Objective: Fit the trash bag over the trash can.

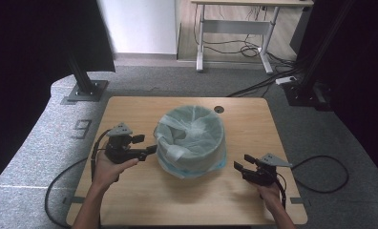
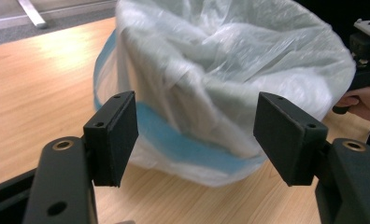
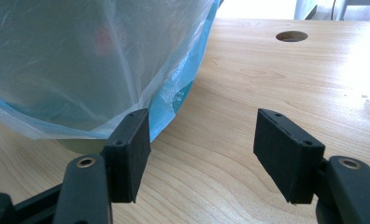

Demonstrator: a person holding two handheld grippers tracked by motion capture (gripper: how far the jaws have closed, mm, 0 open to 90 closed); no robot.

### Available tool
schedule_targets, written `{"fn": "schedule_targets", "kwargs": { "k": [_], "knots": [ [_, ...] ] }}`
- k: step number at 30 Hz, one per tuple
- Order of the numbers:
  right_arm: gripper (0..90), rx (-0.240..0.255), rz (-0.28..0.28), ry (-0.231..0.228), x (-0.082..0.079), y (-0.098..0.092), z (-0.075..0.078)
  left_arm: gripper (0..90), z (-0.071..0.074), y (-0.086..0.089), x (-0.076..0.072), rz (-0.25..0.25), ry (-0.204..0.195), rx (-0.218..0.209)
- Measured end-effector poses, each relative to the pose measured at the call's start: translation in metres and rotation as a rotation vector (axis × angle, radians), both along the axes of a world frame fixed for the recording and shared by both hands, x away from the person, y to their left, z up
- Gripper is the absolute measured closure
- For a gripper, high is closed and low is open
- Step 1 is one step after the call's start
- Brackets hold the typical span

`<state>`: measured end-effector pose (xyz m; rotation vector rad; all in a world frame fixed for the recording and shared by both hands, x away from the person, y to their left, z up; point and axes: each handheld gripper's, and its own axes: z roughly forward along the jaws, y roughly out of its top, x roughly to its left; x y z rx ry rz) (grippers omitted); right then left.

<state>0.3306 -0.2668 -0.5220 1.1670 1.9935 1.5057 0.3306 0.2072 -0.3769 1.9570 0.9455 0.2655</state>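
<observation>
Now your left gripper (image 1: 148, 144), jaws wide and empty, nears the round bin lined with a translucent white-and-blue plastic bag (image 1: 191, 138) mid-surface (image 1: 144, 200); your right gripper (image 1: 240, 168) waits open beside it. Next, probably pinch the bag's rim.

Grey carpet (image 1: 144, 78) is laid around the wooden table (image 1: 130, 107). A white-framed desk (image 1: 235, 28) with cables (image 1: 246, 50) beneath is placed far ahead of the tools. Black stands (image 1: 84, 88) are bolted down at both sides.
</observation>
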Motion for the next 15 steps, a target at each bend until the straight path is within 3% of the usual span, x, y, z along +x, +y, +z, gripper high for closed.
{"fn": "schedule_targets", "kwargs": {
  "k": [15],
  "knots": [
    [35.6,-0.007,-0.004,0.007,0.000,0.000,-0.002,30.2,-0.050,0.021,-0.008,0.041,0.058,-0.001]
  ]
}}
